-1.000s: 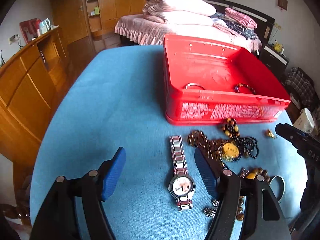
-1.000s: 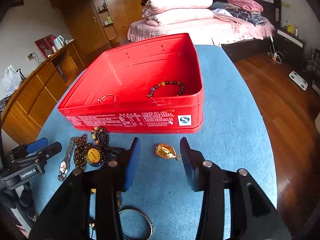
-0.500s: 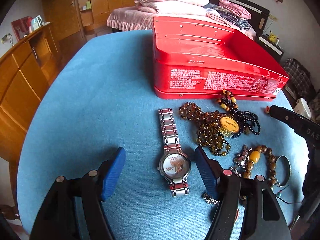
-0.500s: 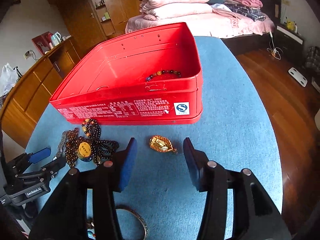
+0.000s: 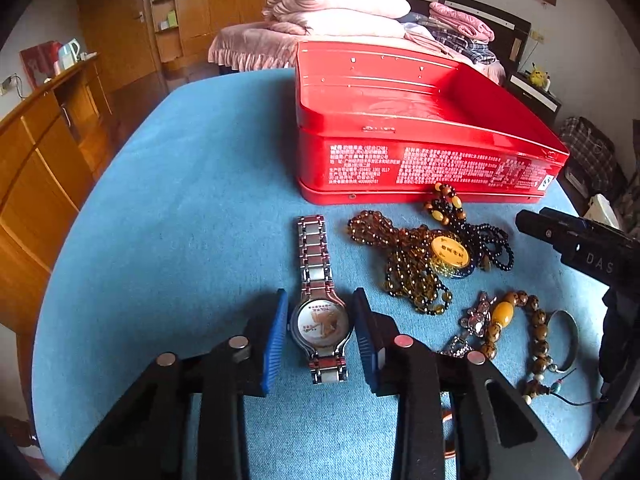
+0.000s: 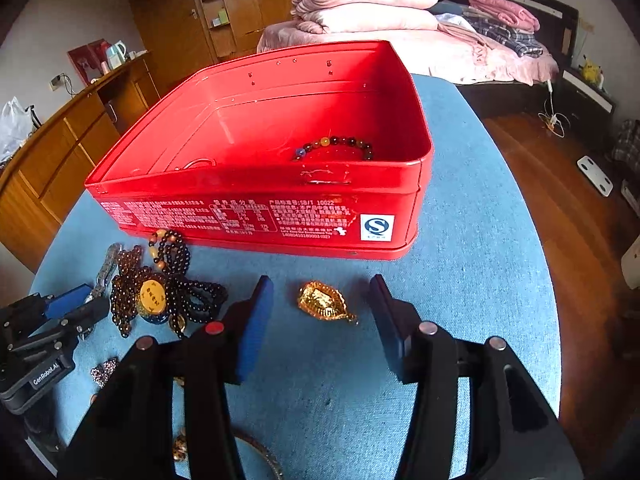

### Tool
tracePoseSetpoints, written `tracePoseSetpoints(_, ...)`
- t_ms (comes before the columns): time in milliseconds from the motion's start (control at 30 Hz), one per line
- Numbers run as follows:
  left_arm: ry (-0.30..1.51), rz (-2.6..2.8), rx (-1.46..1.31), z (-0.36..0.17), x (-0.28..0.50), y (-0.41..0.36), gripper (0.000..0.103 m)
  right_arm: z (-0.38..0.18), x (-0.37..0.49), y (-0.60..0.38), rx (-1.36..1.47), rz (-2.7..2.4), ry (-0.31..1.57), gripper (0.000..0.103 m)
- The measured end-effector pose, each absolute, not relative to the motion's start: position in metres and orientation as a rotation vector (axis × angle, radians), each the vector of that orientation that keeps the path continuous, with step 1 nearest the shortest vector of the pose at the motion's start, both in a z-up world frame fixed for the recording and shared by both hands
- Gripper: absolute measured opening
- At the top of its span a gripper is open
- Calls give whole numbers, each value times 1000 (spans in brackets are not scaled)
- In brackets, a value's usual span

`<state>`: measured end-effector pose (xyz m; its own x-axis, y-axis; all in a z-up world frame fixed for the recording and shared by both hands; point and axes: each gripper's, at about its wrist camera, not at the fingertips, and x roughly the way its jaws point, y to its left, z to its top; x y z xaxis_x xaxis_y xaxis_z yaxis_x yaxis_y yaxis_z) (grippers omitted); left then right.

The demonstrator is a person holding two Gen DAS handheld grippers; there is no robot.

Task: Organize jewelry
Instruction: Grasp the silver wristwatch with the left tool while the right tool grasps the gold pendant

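A silver watch point(image 5: 320, 320) lies on the blue table cloth. My left gripper point(image 5: 320, 320) has its blue pads close on either side of the watch face; I cannot tell whether they press it. My right gripper point(image 6: 320, 300) is open, with a gold pendant point(image 6: 325, 301) lying between its fingers. The red tin box point(image 6: 256, 216) stands behind, also seen in the left wrist view point(image 5: 420, 168). It holds a beaded bracelet point(image 6: 340, 145) and a thin ring point(image 6: 199, 163).
Dark bead necklaces with a yellow medallion point(image 5: 448, 252) lie right of the watch. An amber bead bracelet point(image 5: 520, 328) and a metal bangle point(image 5: 568, 336) lie nearer the right edge. The left gripper shows in the right wrist view point(image 6: 80, 300). A bed and wooden cabinets stand beyond.
My left gripper has moved onto the watch and its jaws have narrowed around the watch face. My right gripper has come a little closer to the gold pendant and stays open.
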<state>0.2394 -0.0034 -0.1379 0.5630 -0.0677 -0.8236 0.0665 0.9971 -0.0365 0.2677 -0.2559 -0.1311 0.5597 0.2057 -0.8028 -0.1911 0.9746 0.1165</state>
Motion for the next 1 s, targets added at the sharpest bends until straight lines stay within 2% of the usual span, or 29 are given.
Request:
tracePoseSetpoints(67,969,-81,-6,-137,243,-3,33,-132,265,-255,1,235,952,30)
tracePoseSetpoints(133,966,-77,-9,-137,245,-2,33,-132,261,-254,-6,249,960,21)
tracePoseSetpoints(433,955,-71,-14,-138,251,-1,34,-131,258,-250,-19,279,972,26)
tracePoseSetpoints(600,937,-63,-11,-139,250,-2,33,-132,255,-243,-79,260,947,22)
tracePoseSetpoints(1000,919,-110,-100,-129,242,22,30,-117,241,-259,25,278,926,21)
